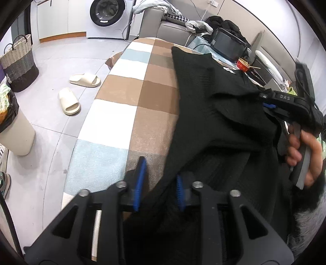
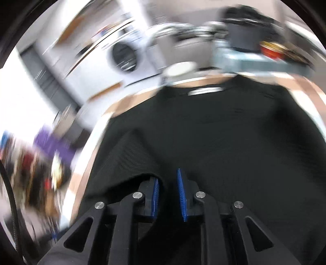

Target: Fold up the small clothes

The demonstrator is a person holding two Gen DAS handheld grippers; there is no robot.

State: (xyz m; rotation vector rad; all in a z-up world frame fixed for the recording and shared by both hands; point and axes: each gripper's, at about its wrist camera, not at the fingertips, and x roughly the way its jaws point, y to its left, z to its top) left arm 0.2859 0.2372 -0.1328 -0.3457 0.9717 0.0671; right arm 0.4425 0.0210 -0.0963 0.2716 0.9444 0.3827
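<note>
A checked cloth (image 1: 122, 97) in brown, white and pale blue covers the table, and every place below is given from it. On its right half lies the black garment (image 1: 214, 114), rumpled and partly lifted, reaching from the cloth's far edge down to the near edge; the right wrist view, badly blurred, shows the same black garment (image 2: 214, 132) spread across the cloth with a pale strip at its far hem. Beyond the cloth's far end stands a white washing machine (image 1: 108, 14), with a grey sofa (image 1: 163, 24) piled with clothes just to its right. On the floor left of the cloth sit a woven basket (image 1: 19, 63), a pale bin (image 1: 18, 130) and two cream slippers (image 1: 75, 91). The left gripper (image 1: 161, 181) hangs over the cloth's near edge, its blue pads spread apart with a fold of the garment passing loosely between them. The right gripper (image 2: 168, 195), over the garment's near part, has its pads parted too, with cloth draped over the left one; whether it pinches anything, I cannot tell.
</note>
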